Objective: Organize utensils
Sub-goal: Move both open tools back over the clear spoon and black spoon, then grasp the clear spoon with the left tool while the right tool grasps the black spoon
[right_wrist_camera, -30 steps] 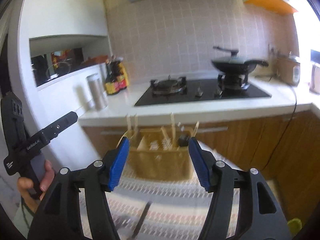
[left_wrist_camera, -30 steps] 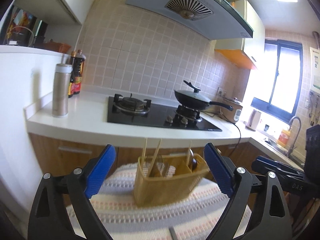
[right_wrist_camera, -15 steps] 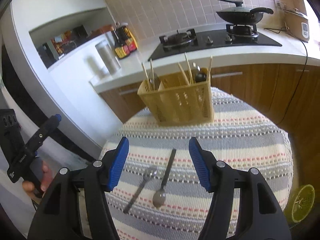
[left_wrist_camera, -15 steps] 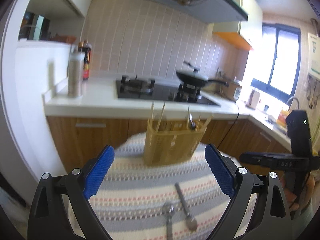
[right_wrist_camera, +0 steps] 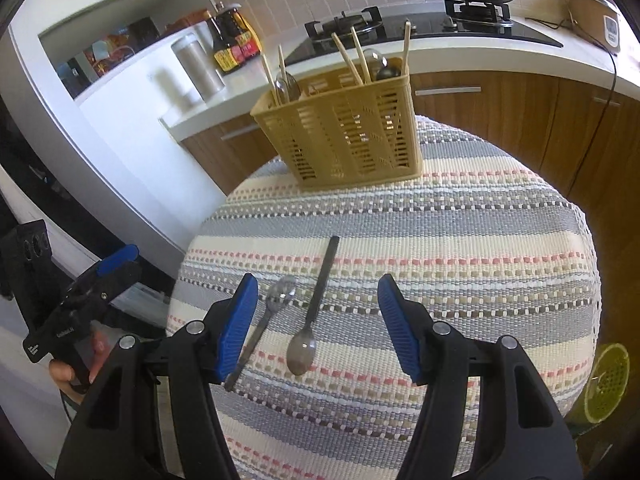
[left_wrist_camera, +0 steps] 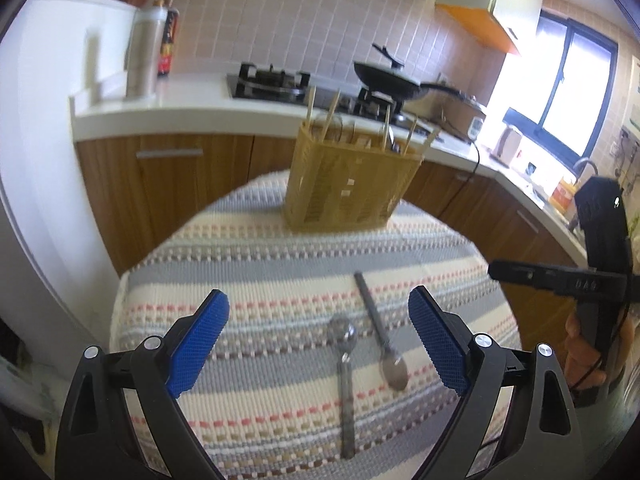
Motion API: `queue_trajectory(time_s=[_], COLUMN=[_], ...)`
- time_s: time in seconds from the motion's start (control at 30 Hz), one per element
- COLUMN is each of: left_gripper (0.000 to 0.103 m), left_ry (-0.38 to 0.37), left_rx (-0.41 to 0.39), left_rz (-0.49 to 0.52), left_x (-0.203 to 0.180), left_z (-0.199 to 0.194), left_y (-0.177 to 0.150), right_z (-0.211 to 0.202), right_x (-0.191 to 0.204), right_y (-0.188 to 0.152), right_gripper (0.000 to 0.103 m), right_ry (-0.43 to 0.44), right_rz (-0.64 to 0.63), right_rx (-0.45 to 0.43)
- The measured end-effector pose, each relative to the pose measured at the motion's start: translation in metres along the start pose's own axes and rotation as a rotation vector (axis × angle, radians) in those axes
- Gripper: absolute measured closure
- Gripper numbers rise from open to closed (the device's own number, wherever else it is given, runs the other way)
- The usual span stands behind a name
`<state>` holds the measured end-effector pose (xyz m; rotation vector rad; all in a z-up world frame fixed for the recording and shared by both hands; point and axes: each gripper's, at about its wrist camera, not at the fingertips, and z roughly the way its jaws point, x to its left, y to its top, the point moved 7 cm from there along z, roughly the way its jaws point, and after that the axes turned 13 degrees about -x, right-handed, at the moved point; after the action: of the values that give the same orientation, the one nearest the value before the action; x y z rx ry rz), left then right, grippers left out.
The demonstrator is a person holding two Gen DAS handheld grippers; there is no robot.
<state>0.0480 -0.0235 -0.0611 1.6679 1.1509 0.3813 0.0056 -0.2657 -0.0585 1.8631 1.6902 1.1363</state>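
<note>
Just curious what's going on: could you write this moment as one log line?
left claw: open, empty | right claw: open, empty | two metal spoons: on striped cloth | yellow slotted plastic caddy: upright behind

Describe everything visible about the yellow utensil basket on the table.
The yellow utensil basket is a rectangular, plastic-looking caddy with slotted walls and inner dividers. It stands upright at the far edge of the striped tablecloth, touching only that. Wooden chopsticks and metal spoons stick up from its compartments. Neither claw is near it.
</note>
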Motion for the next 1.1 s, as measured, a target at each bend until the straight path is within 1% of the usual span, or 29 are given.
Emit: queue_trajectory(time_s=[0.13,0.23,0.33,0.4,0.47,0.53,0.57,0.6,0.63,0.7,0.77,0.83,0.87,0.93,0.97,1.03,1.1], left_gripper=[0.018,0.020,0.022,0.024,0.026,0.027,0.027,0.029,0.030,0.032,0.033,0.035,0.037,0.043,0.048,0.049,0.049], left_ry=[-0.029,-0.034,-0.044,-0.048,-0.051,-0.080,-0.095,-0.114,-0.115,-0.123,-0.151,-0.191,-0.187,-0.151,-0.145,-0.141,-0.138], left_rx=[0.056,0.094,0.116,0.133,0.158,0.201,0.221,0.253,0.276,0.307,0.351,0.404,0.427,0.460,0.471,0.490,0.487], left_rz=[0.001,-0.015,-0.033,-0.026,-0.016,-0.028,-0.036,-0.043,-0.043,-0.035,-0.029,-0.014,0.004,0.040,0.051,0.060,0.074], left_x=[0.004,0.009,0.012,0.012,0.015,0.017,0.017,0.017,0.017,0.013,0.006,-0.004,-0.009,-0.012,-0.013,-0.014,-0.017], left_z=[0.010,0.017,0.021,0.024,0.027,0.032,0.035,0.040,0.045,0.054,0.062,0.068,0.071,0.077,0.079,0.083,0.083], left_y=[-0.018,-0.026,-0.030,-0.033,-0.037,-0.044,-0.046,-0.051,-0.054,-0.059,-0.067,-0.078,-0.084,-0.093,-0.097,-0.102,-0.104], right_z=[0.006,0.011,0.020,0.026,0.034,0.041,0.043,0.046,0.051,0.059,0.073,0.089,0.095,0.108,0.113,0.121,0.126], right_x=[0.005,0.005,0.001,-0.005,-0.011,-0.016,-0.018,-0.019,-0.018,-0.014,-0.005,0.003,0.007,0.012,0.014,0.016,0.016], right_y=[-0.006,-0.011,-0.018,-0.023,-0.029,-0.035,-0.038,-0.040,-0.043,-0.048,-0.054,-0.058,-0.059,-0.061,-0.061,-0.062,-0.064], right_gripper=[0.044,0.044,0.044,0.044,0.044,0.045,0.048,0.049,0.053,0.058,0.066,0.068,0.069,0.073,0.075,0.077,0.080], right_ry=[-0.027,-0.040,-0.037,-0.039,-0.048,-0.048,-0.053,-0.059,-0.066,-0.056,-0.029,-0.028,-0.024,-0.017,-0.017,-0.018,-0.036], right_rz=[-0.068,-0.087,-0.062,-0.036,-0.004,0.017,0.019,0.018,0.010,0.004,-0.001,-0.010,-0.011,-0.006,-0.006,-0.013,-0.018], right_rx=[0.011,0.026,0.058,0.084,0.121,0.150,0.163,0.171,0.188,0.212,0.250,0.285,0.298,0.320,0.328,0.341,0.348])
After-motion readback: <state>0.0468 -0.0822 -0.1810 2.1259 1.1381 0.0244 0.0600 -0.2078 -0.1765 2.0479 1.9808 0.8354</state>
